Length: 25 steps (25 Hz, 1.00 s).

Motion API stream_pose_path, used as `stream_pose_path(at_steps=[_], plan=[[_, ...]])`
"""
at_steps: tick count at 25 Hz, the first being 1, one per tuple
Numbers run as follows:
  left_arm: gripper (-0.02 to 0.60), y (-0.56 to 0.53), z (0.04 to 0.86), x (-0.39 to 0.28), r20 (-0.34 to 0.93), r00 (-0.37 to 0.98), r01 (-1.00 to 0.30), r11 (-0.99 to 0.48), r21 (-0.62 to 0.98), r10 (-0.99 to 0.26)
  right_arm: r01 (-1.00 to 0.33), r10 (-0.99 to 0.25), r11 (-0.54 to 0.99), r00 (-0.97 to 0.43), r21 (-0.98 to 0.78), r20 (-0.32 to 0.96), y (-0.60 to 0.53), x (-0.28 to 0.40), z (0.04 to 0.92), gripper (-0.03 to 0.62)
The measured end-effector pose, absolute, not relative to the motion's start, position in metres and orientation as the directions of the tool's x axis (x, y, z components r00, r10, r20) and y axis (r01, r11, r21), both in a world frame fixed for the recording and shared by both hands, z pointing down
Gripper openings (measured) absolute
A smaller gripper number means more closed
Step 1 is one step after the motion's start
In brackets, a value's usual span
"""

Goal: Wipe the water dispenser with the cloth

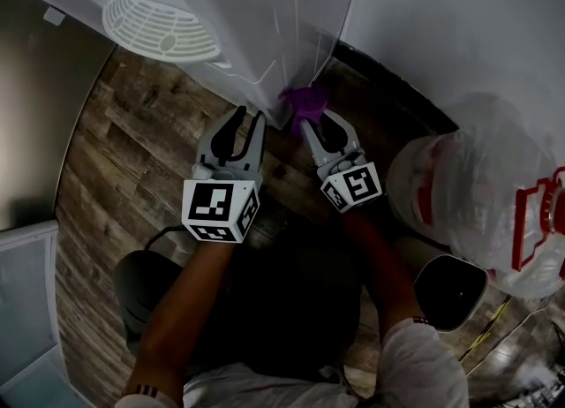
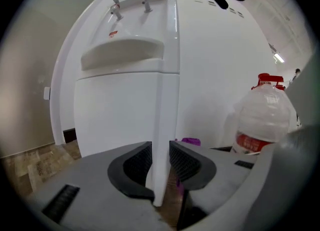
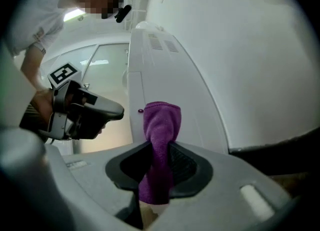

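My right gripper [image 3: 159, 162] is clenched on the purple cloth [image 3: 160, 135]. The fabric is pinched between both pads, with a short tail hanging below them and a rounded fold standing up past the fingertips. That fold sits against the lower side panel of the white water dispenser [image 3: 170, 75], close to its bottom corner. My left gripper [image 2: 160, 162] holds nothing of the cloth. Its jaws are a narrow gap apart, and the dispenser's vertical corner edge lines up in that gap. I cannot tell whether the pads touch it. From the head view, both grippers point at the same low corner from either side, the left one just beside the cloth. Beyond them the dispenser's drip tray and taps rise up the front. To my right stands a large water bottle [image 1: 477, 185] wrapped in clear plastic on the wood floor [image 1: 132, 150].
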<state>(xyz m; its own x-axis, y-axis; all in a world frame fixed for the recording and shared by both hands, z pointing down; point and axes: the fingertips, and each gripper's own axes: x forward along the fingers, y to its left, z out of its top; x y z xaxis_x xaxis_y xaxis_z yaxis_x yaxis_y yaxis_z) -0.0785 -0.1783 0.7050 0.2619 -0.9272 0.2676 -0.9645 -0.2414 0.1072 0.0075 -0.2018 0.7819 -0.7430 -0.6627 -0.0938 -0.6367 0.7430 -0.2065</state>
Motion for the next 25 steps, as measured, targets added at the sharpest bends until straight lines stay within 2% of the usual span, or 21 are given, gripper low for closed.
stream_pose_path(at_steps=[6, 10, 25], plan=[[0.106, -0.180, 0.711, -0.078, 0.223, 0.276, -0.954, -0.238, 0.182, -0.935, -0.617, -0.654, 0.736, -0.755, -0.279, -0.054, -0.192, -0.013, 0.818, 0.100], [0.106, -0.182, 0.707, -0.068, 0.206, 0.301, -0.950, -0.273, 0.153, -0.931, -0.633, -0.671, 0.710, -0.741, -0.309, -0.025, -0.205, -0.019, 0.839, 0.100], [0.106, -0.182, 0.711, -0.069, 0.220, 0.315, -0.947, -0.291, 0.136, -0.923, -0.799, -0.805, 0.540, -0.582, -0.266, 0.115, -0.337, 0.033, 0.873, 0.100]])
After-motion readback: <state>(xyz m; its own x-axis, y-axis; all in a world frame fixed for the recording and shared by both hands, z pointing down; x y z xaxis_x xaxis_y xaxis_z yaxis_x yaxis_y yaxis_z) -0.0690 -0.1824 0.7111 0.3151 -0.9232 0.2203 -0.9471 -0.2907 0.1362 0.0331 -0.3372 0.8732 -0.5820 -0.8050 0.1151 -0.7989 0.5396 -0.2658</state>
